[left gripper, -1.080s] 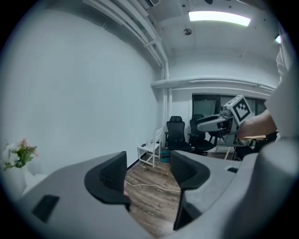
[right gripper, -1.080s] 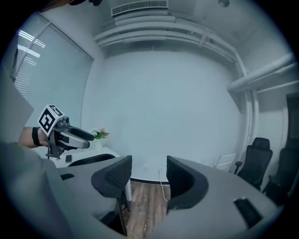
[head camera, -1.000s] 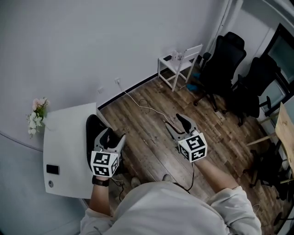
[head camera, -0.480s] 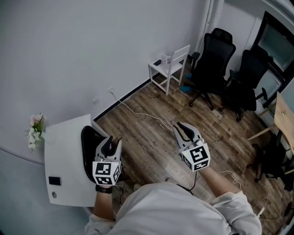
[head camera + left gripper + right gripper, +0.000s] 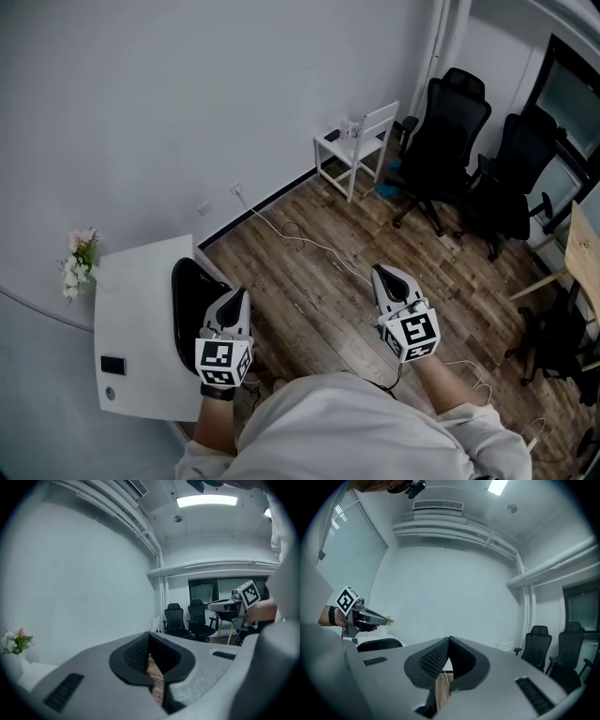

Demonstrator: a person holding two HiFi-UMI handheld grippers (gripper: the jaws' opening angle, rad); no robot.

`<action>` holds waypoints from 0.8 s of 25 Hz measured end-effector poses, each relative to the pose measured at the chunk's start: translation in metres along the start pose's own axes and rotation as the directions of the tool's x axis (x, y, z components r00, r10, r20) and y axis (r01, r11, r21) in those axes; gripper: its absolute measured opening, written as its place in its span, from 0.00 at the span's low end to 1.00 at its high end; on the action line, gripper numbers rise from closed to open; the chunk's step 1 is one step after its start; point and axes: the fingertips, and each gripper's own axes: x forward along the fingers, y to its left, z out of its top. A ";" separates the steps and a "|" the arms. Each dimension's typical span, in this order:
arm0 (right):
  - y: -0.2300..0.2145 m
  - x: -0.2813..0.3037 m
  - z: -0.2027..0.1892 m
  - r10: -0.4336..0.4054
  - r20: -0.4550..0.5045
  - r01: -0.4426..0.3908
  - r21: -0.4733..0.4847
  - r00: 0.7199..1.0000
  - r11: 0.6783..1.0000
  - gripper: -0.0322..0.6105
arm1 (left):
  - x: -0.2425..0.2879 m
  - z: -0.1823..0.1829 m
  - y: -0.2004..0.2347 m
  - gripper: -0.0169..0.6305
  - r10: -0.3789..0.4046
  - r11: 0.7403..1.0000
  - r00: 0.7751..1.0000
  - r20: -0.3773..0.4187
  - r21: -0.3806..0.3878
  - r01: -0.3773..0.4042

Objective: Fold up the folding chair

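Grippers, two of them: left gripper (image 5: 239, 298) and right gripper (image 5: 382, 276) have both just clamped tight on nothing. One white folding chair (image 5: 361, 145) stands unfolded by the wall at 1 o'clock, well apart from both, with two black office chairs (image 5: 452, 131) at 2 o'clock

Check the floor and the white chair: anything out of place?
A loose pale cable trails across the wood floor from the wall toward the person. The white chair by the wall stands unfolded with small items on its seat.
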 end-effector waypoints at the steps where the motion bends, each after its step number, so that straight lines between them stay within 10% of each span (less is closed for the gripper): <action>1: 0.000 0.000 -0.001 -0.002 0.000 0.002 0.004 1.000 1.000 0.07 | 0.000 -0.002 0.000 0.04 -0.004 1.000 1.000 -0.003 0.000 0.004; 20: -0.001 -0.007 -0.005 -0.011 0.018 0.011 0.031 1.000 0.999 0.07 | -0.005 -0.007 -0.001 0.04 0.003 1.000 1.000 -0.020 0.006 -0.003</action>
